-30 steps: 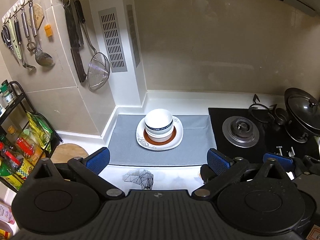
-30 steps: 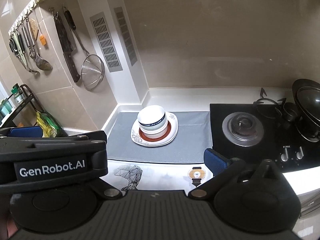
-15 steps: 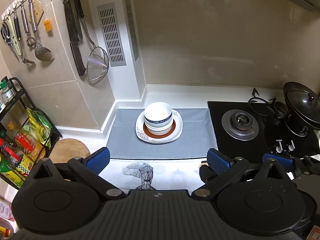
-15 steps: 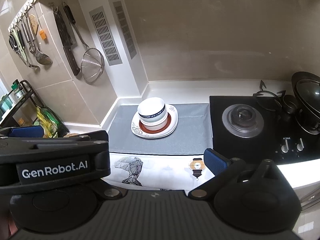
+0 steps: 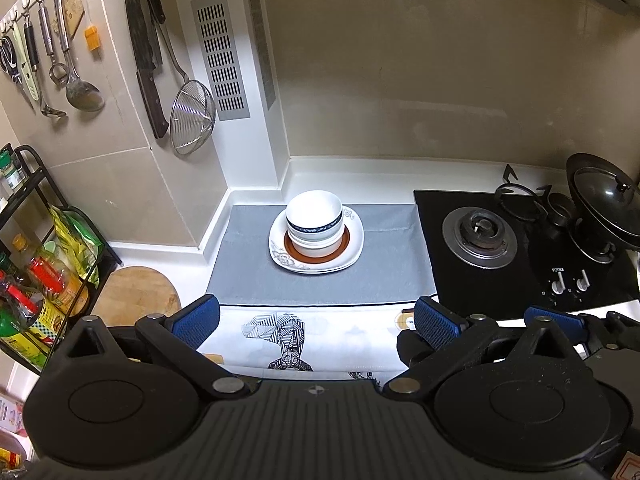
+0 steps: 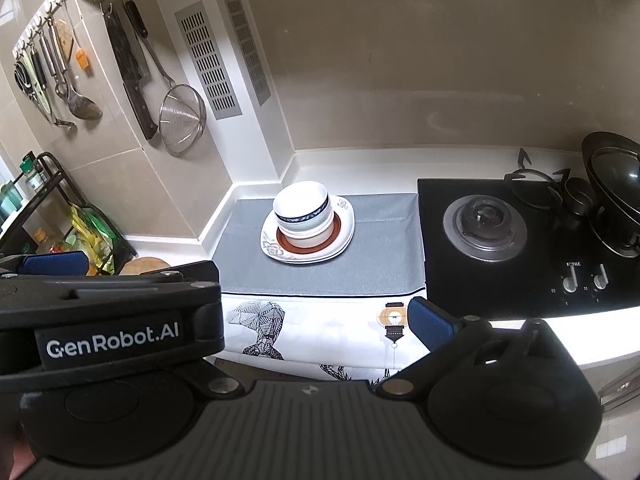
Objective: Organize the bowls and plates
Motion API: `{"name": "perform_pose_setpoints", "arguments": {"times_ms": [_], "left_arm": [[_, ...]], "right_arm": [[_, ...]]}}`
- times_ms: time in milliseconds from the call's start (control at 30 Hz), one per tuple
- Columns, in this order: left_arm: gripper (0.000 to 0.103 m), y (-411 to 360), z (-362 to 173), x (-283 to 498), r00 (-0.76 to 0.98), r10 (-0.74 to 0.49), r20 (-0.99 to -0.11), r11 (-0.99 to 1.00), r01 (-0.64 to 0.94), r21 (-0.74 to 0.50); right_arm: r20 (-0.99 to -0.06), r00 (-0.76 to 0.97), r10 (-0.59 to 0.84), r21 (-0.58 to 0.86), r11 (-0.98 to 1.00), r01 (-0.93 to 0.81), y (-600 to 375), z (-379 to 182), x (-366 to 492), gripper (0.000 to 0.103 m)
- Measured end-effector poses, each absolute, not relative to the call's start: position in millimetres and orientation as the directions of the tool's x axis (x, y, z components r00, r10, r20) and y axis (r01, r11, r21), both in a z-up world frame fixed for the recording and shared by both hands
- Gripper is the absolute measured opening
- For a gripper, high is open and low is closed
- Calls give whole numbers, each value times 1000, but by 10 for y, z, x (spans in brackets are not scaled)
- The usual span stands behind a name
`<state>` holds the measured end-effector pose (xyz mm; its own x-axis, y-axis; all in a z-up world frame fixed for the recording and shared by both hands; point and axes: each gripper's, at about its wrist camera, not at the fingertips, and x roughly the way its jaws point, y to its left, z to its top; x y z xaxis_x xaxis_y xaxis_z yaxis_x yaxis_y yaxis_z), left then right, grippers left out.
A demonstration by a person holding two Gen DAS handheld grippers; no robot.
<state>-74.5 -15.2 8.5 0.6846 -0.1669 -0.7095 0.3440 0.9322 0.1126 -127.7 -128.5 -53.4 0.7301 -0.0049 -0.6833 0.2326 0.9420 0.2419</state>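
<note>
Countertop [image 5: 360, 176] scene, both grippers' fingers [image 5: 196, 316] wide apart, empty

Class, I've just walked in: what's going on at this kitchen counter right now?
A person holds two grippers, both open and empty, back from the counter. The left gripper and right gripper touch nothing. The bowls sit nested on stacked plates on the grey mat, beside the stove. The sorting looks finished.

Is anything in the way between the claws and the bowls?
Nothing visible. Only bare grey mat and patterned cloth lie between both open claws, left and right, and the bowls stacked on plates.
</note>
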Motion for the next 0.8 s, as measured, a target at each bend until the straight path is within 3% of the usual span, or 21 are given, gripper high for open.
{"name": "perform_pose_setpoints", "arguments": {"times_ms": [800], "left_arm": [[103,-182,-15,-568,663,-160,-732,932,345,109]], "right_arm": [[-707,707,1,239,942,238,-1304,-621,-1094,102]]}}
